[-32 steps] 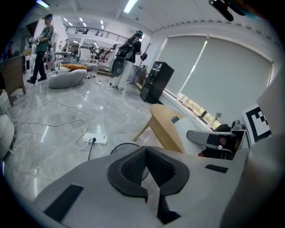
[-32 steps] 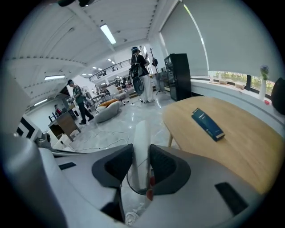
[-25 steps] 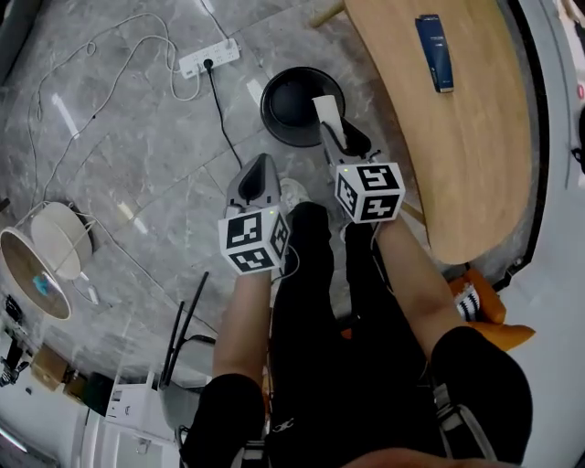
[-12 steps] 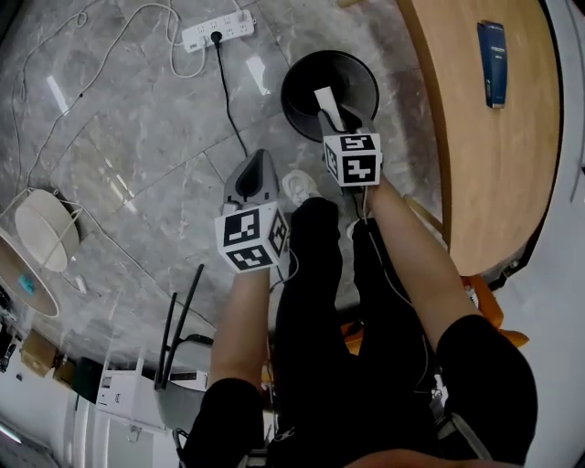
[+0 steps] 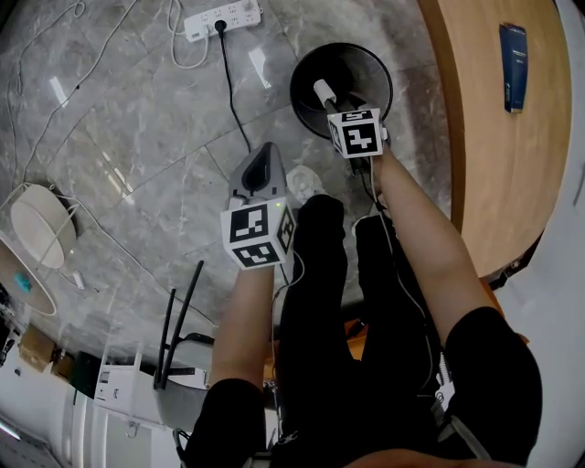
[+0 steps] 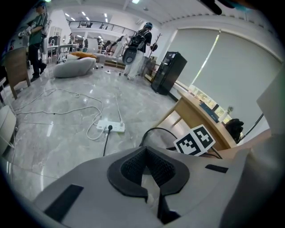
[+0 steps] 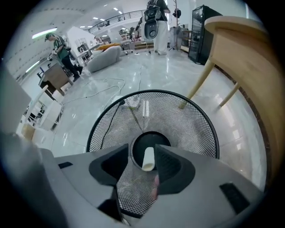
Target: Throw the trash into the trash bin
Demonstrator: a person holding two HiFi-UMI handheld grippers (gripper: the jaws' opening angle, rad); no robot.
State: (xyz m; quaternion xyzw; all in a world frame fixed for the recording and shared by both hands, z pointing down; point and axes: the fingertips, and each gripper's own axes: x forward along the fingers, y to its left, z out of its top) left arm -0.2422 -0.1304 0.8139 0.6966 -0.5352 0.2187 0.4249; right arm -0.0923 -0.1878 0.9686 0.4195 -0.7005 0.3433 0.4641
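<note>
A black wire-mesh trash bin (image 5: 367, 66) stands on the grey marble floor. My right gripper (image 5: 331, 108) points steeply down over its mouth, marker cube uppermost. In the right gripper view the bin (image 7: 189, 127) fills the frame below the jaws. A small white roll of trash (image 7: 148, 159) lies between them against the right pad, and the left pad stands clear of it. The right gripper (image 7: 142, 154) has just been opening. The white roll (image 5: 322, 92) shows over the bin's dark inside. My left gripper (image 5: 265, 152) hangs left of the bin, tips together (image 6: 144, 150), with a whitish patch showing behind them.
A white power strip (image 5: 224, 20) with its black cable lies on the floor beyond the bin. A curved wooden table (image 5: 498, 155) with a blue book (image 5: 514, 55) borders the right. A round white lamp shade (image 5: 38, 228) lies at left. The person's black-clad legs are below.
My right gripper has dropped from above the bin's near edge down over its mouth and tipped steeper. Its jaws stand wider. The left gripper sank a little.
</note>
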